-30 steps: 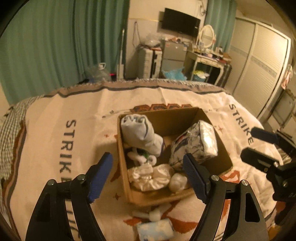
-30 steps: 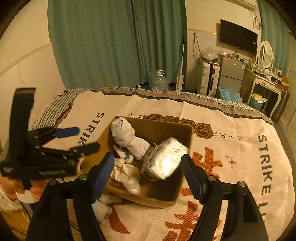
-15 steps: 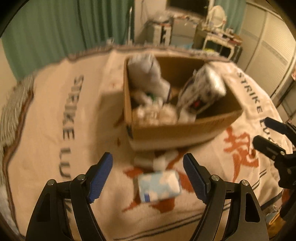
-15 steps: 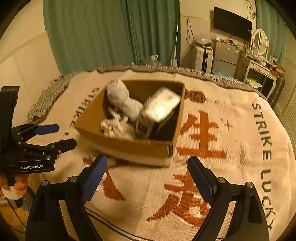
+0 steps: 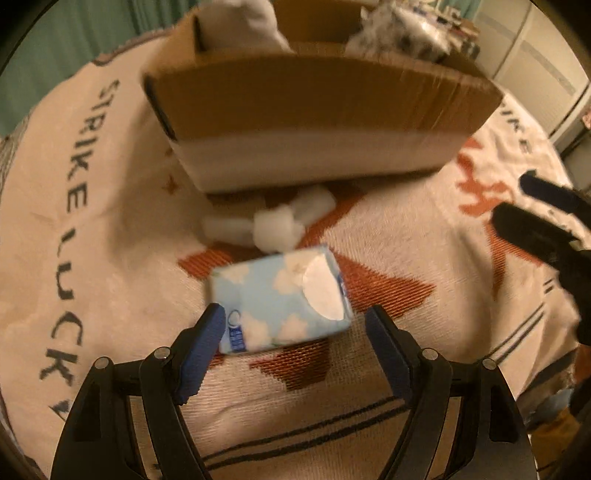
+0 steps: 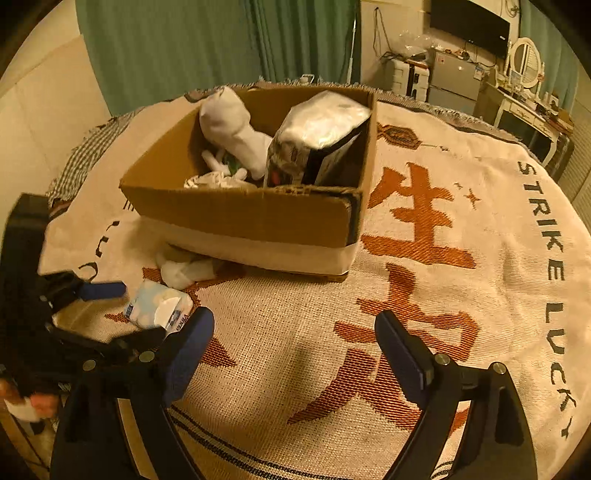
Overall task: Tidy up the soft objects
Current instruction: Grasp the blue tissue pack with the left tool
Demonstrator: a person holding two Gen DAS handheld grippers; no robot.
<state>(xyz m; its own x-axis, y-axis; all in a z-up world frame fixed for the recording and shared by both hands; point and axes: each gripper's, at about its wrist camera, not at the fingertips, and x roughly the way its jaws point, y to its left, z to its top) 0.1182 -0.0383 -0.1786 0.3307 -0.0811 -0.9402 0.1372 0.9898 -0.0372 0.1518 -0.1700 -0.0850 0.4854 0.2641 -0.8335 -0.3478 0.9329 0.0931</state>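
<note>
A light blue tissue pack with white clouds (image 5: 280, 295) lies on the blanket in front of a cardboard box (image 5: 314, 110). My left gripper (image 5: 295, 332) is open, its blue pads either side of the pack's near end, apparently not touching. A small white soft toy (image 5: 280, 225) lies between pack and box. In the right wrist view the box (image 6: 251, 218) holds a white stuffed toy (image 6: 229, 125), a silver bag (image 6: 317, 133) and crumpled white items. The pack (image 6: 159, 308) sits at lower left, between the left gripper's fingers (image 6: 103, 290). My right gripper (image 6: 295, 347) is open and empty above the blanket.
A cream blanket with orange characters and "STRIKE LUCKY" lettering (image 6: 424, 229) covers the bed. Green curtains (image 6: 221, 44) hang behind. A dresser with a mirror (image 6: 524, 66) and a wall TV (image 6: 469, 22) stand at the far right.
My left gripper has dropped low and moved forward until the tissue pack lies between its pads. My right gripper has also come lower and closer to the blanket.
</note>
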